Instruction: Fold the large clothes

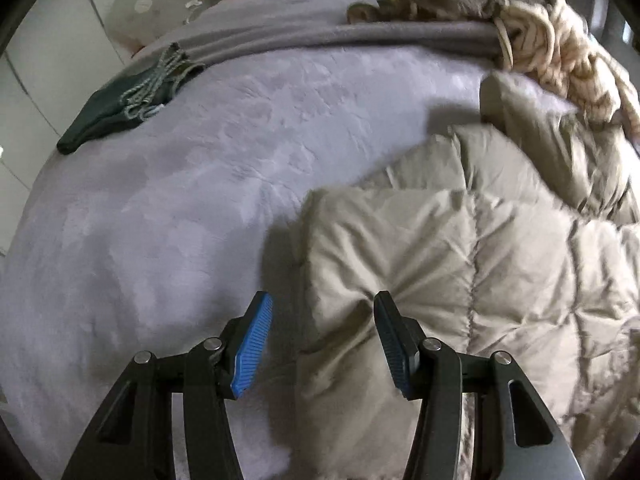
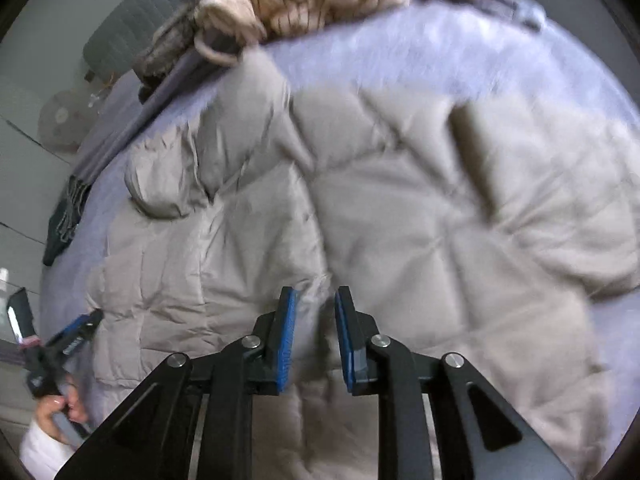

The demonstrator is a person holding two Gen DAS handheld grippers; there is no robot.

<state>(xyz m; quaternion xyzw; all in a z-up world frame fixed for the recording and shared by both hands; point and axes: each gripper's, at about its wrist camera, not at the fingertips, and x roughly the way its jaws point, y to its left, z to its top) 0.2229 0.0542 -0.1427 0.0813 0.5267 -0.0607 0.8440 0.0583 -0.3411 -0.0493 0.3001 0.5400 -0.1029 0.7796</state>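
The quilted jacket (image 2: 400, 208) is a beige, smooth woven shell with a faint sheen, puffed between stitched seams and finely creased. Beneath it the bed cover (image 1: 160, 200) is lilac plush, matt and softly napped. A grey throw (image 1: 320, 38) folded across it looks like matt brushed wool with a twisted fringe. The cream blanket (image 1: 568, 52) is chunky, thick-roped knit yarn. The dark green garment (image 1: 92, 116) is flat matt cloth. Each hand-held gripper, left (image 1: 322, 304) and right (image 2: 315, 300), has matt black plastic fingers (image 1: 396, 332), ribbed blue rubbery pads (image 1: 254, 344) and shiny metal pins (image 1: 212, 344).
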